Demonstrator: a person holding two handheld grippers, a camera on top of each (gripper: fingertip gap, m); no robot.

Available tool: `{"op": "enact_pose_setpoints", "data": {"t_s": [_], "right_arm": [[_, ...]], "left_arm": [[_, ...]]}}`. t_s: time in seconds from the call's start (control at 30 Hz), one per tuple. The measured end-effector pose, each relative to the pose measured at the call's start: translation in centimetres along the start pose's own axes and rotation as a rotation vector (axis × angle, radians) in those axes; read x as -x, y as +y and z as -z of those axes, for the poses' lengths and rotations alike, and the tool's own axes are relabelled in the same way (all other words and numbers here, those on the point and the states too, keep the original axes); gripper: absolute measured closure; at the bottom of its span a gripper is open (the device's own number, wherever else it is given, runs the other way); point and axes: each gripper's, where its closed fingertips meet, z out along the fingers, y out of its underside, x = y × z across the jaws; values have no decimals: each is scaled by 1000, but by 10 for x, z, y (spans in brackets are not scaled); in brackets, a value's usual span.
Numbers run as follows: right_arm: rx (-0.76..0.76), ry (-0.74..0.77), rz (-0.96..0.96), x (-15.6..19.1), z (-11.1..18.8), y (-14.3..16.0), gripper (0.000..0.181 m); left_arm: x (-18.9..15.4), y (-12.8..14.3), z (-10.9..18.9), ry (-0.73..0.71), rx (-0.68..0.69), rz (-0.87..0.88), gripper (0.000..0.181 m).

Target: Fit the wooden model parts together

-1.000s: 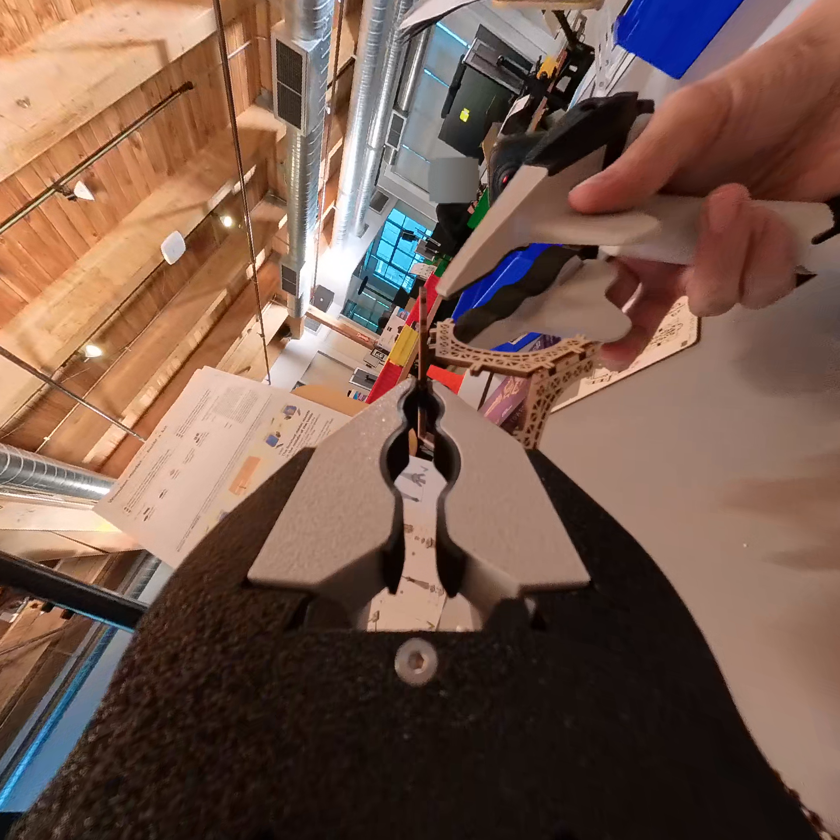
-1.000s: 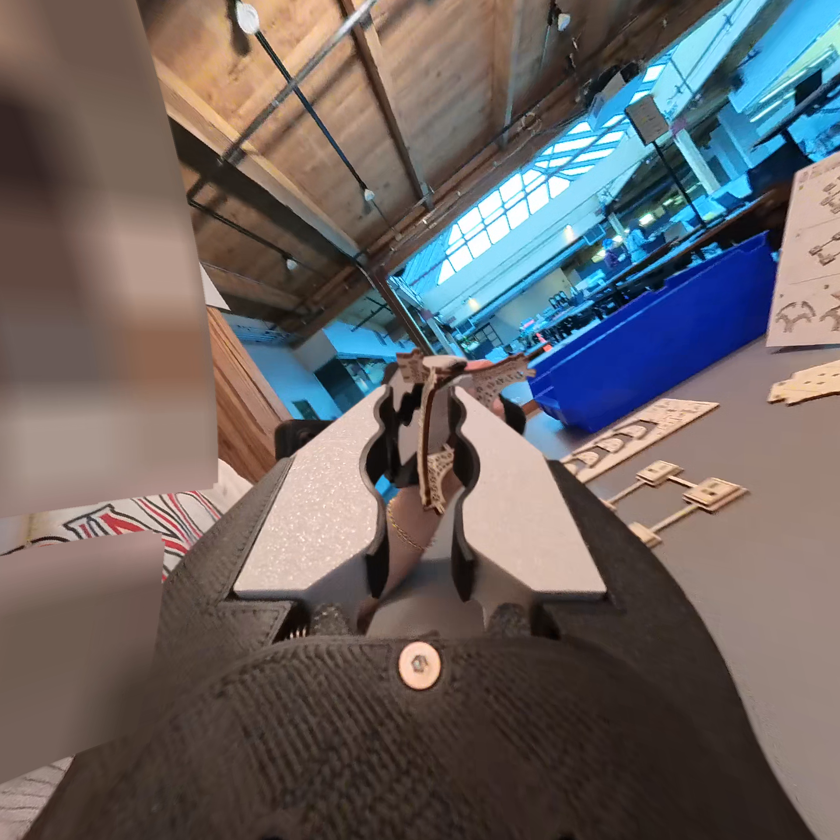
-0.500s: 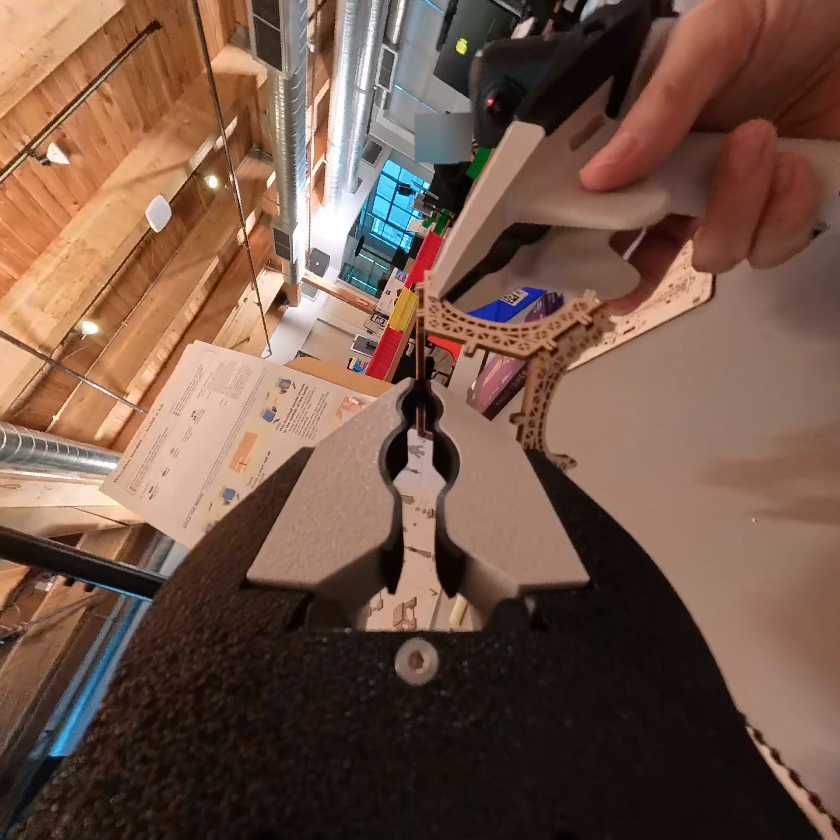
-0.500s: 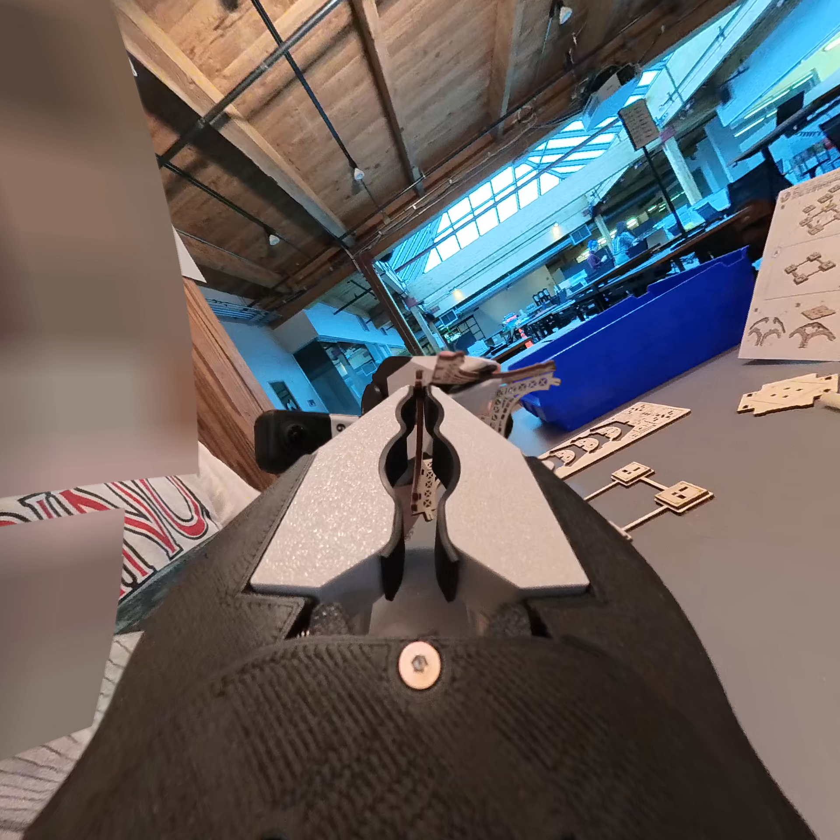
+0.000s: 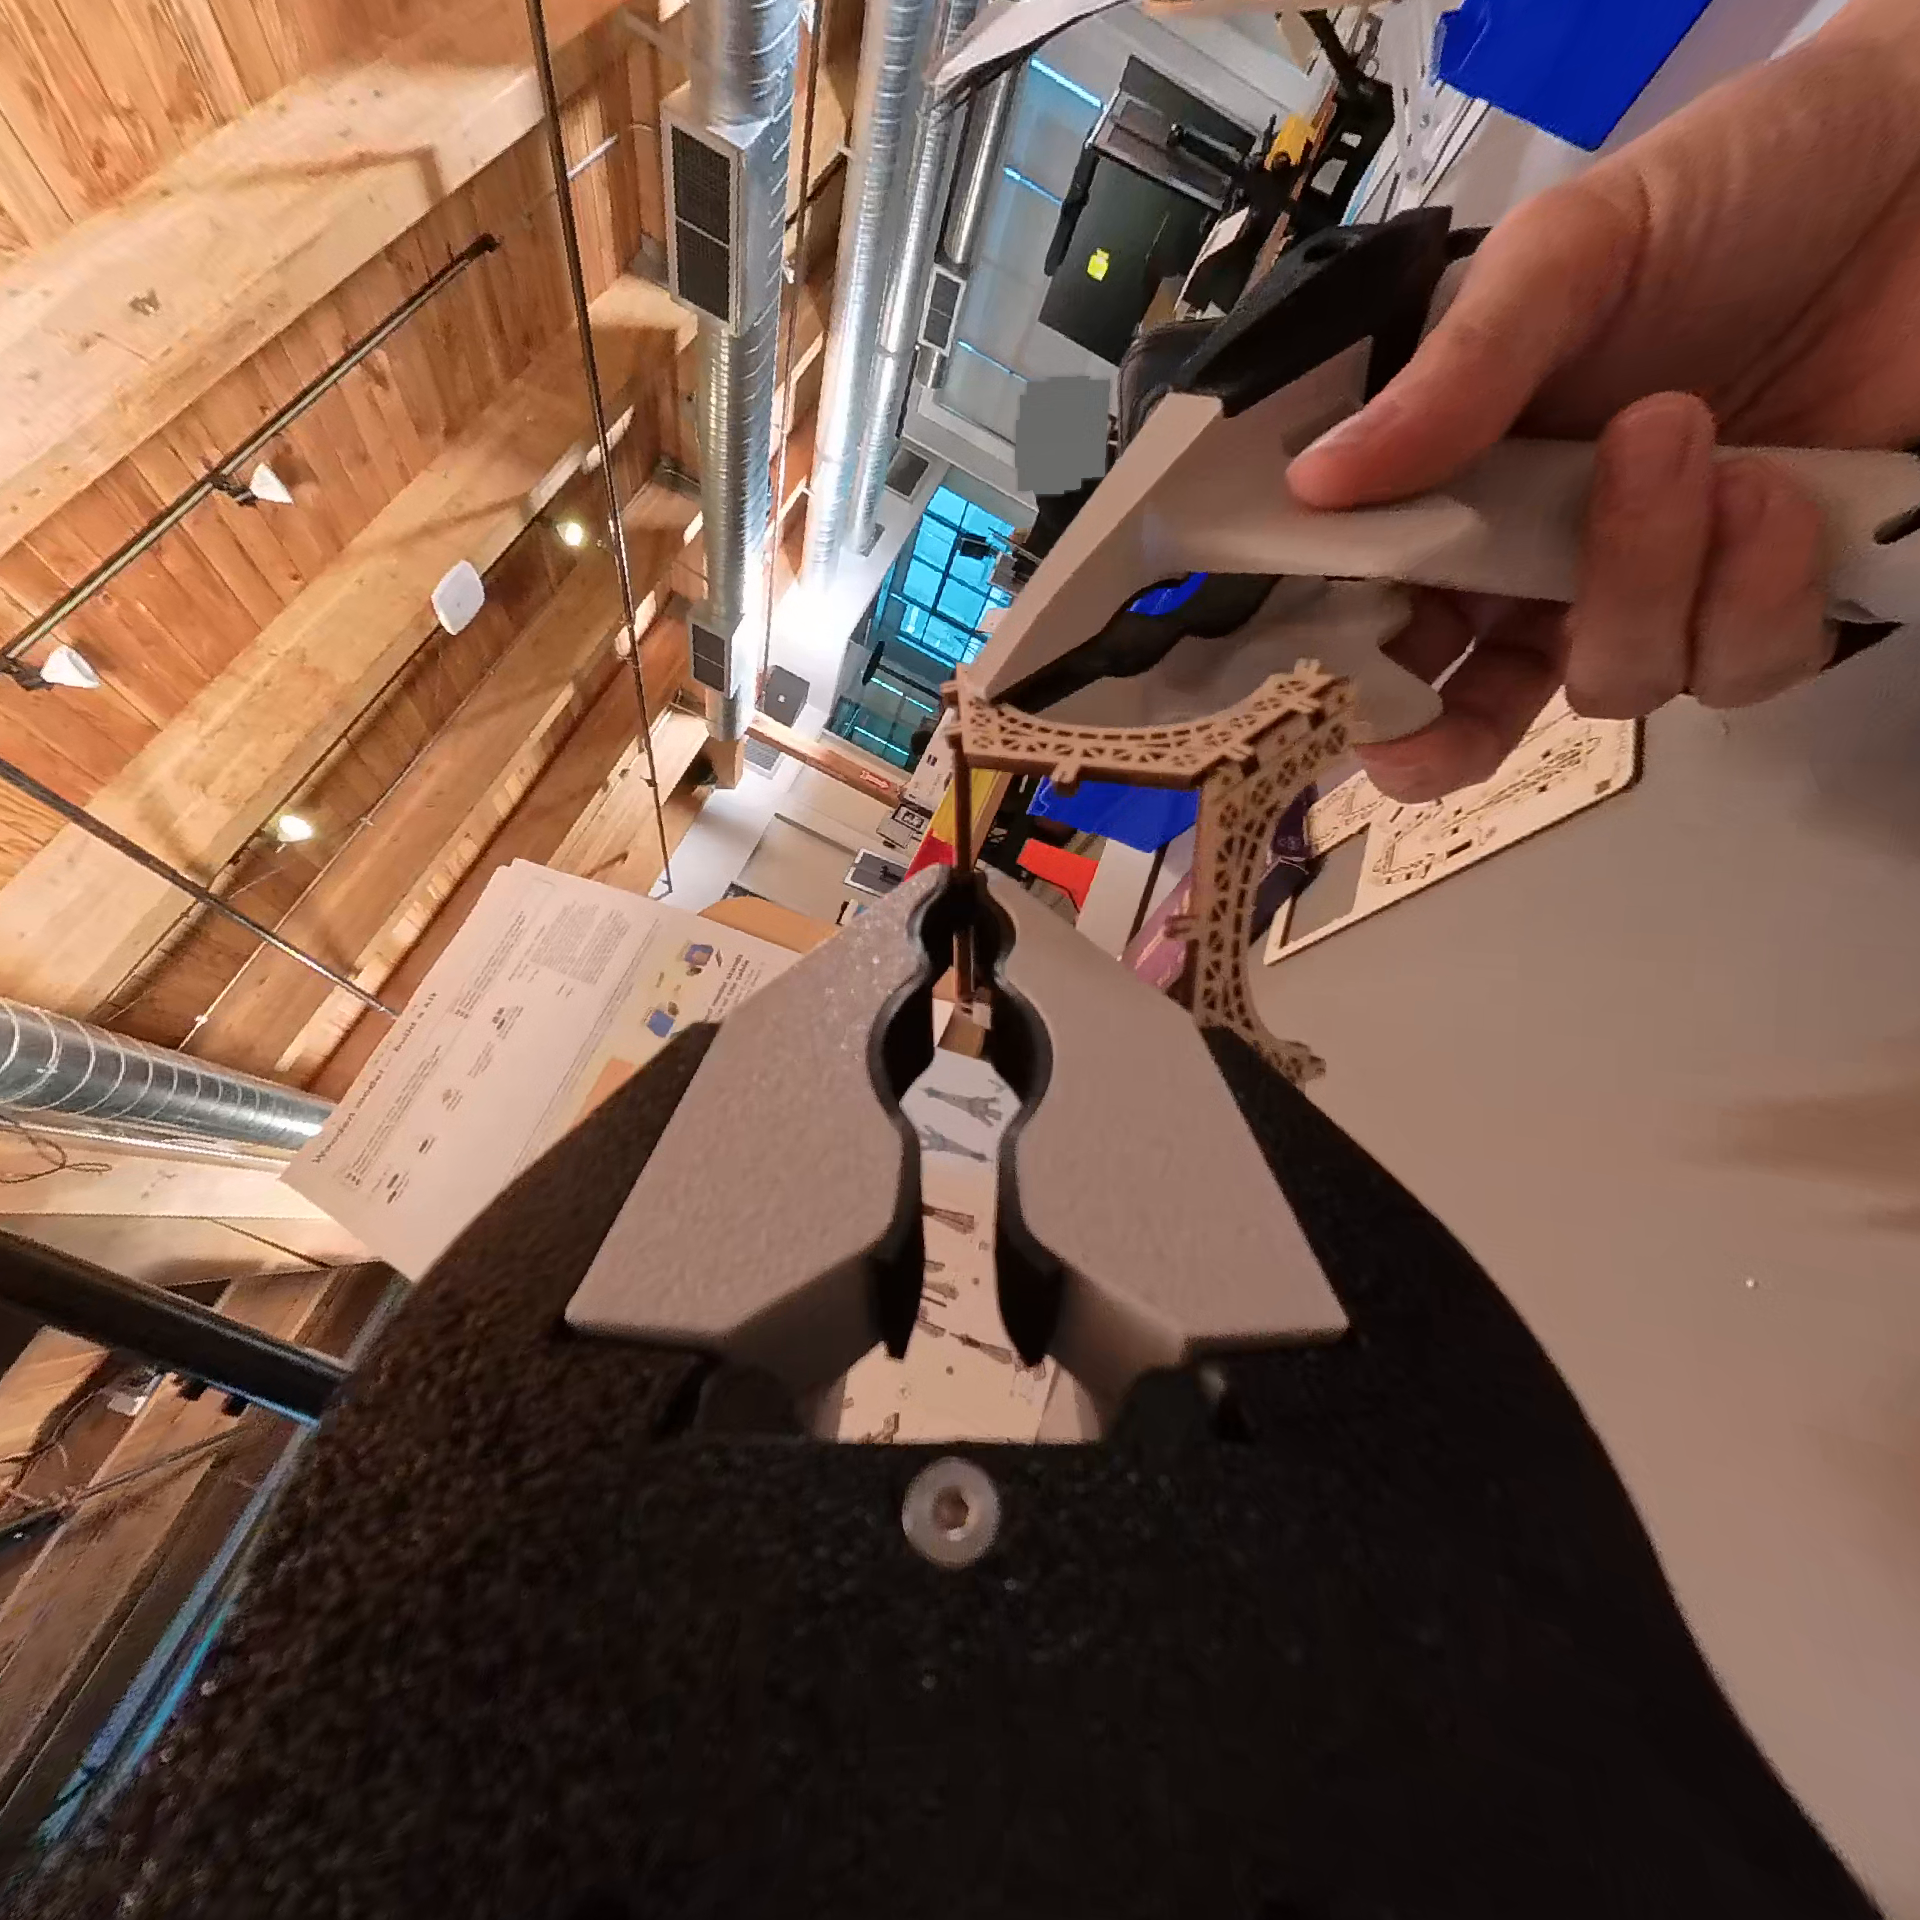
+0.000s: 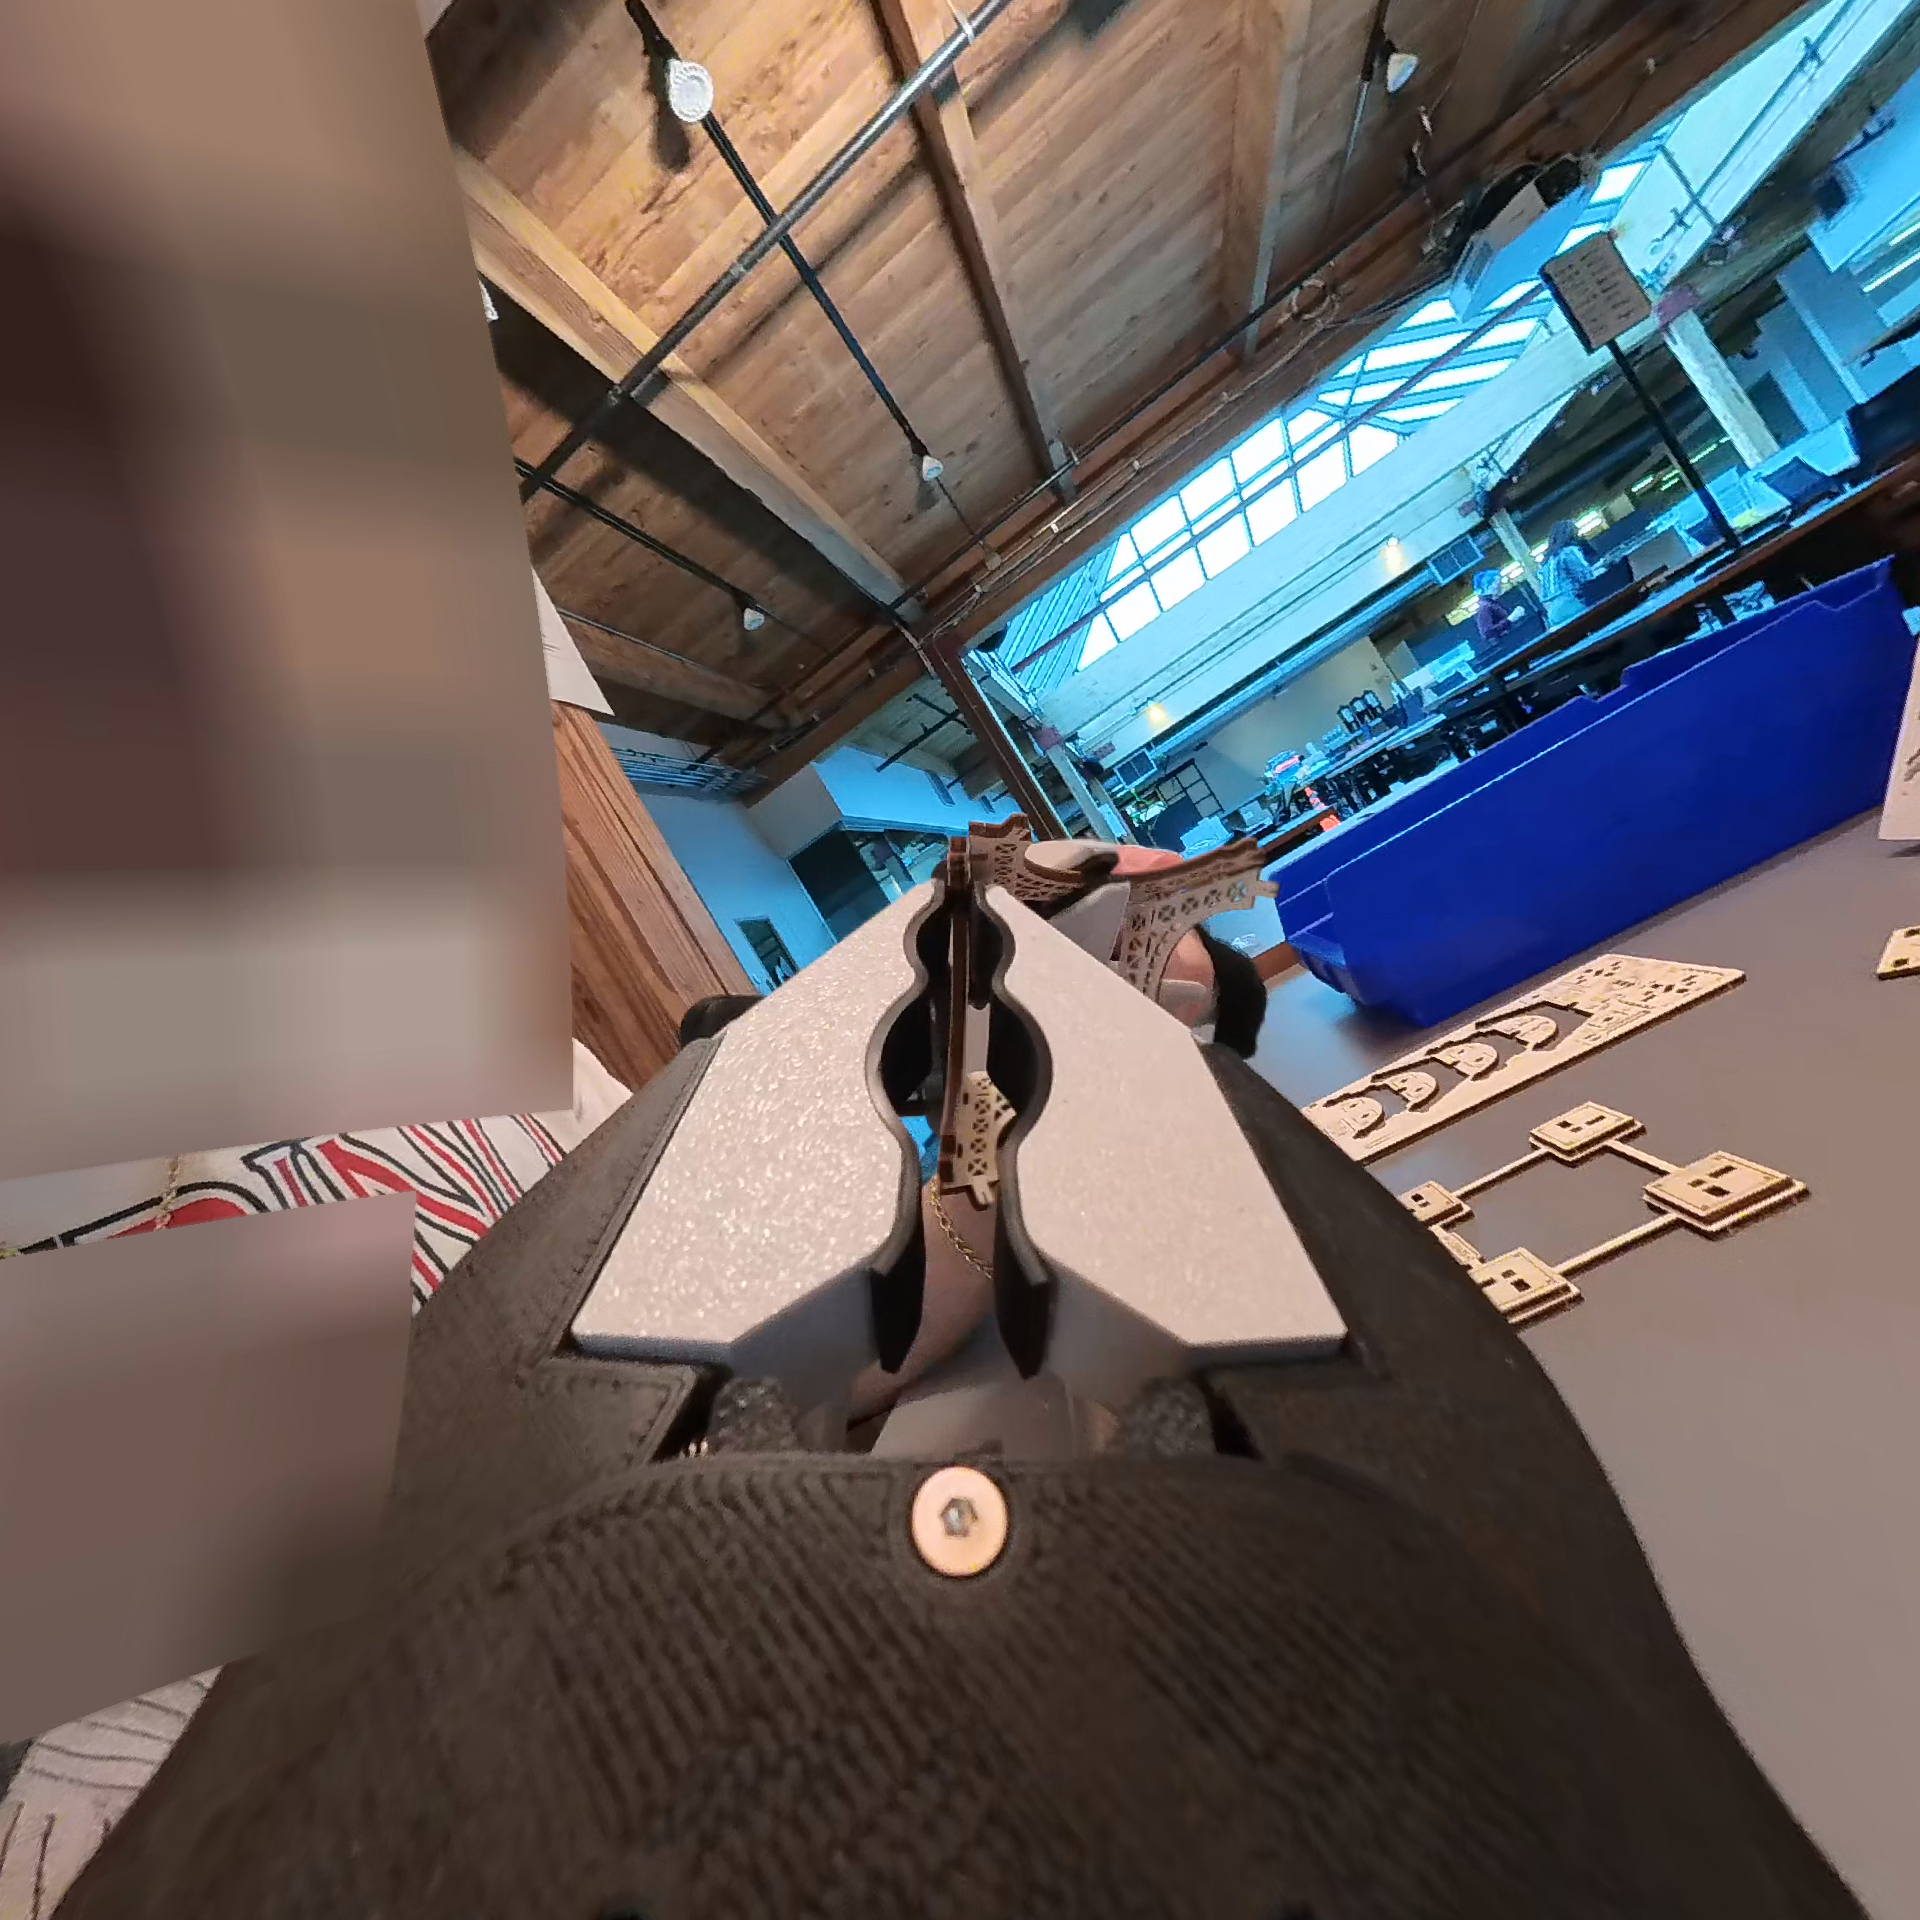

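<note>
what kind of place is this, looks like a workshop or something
Probably a shared workshop or makerspace: exposed metal ducts under a timber ceiling, long work tables with a blue bin, and laser-cut wooden sheets laid out on the grey table.

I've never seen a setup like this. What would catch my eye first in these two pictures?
Most striking is the lattice-cut wooden arch piece, shaped like tower legs, held in mid-air above the grey table between two hand-held tools. The left gripper has its jaws shut on a thin wooden strip standing edge-on against the arch, while the right gripper, held by a hand, pinches the arch's end. Beyond, a blue bin stands on the table.
</note>
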Motion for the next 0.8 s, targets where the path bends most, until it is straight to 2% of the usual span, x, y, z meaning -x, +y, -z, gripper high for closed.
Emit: {"op": "enact_pose_setpoints", "data": {"t_s": [0.23,0.5,0.57,0.7,0.8], "right_arm": [[-17,-20,-17,2,1,-3,180],[26,0,26,1,4,0,181],[24,-5,15,2,6,-2,181],[63,-19,-38,1,10,2,181],[89,-59,-101,5,10,6,181]], "left_arm": [[-3,-3,1,17,-23,50,181],[-12,2,5,114,9,78,148],[-12,1,11,175,-3,161,143],[-23,-9,27,402,-35,421,139],[-13,-16,33,475,-64,645,146]]}}
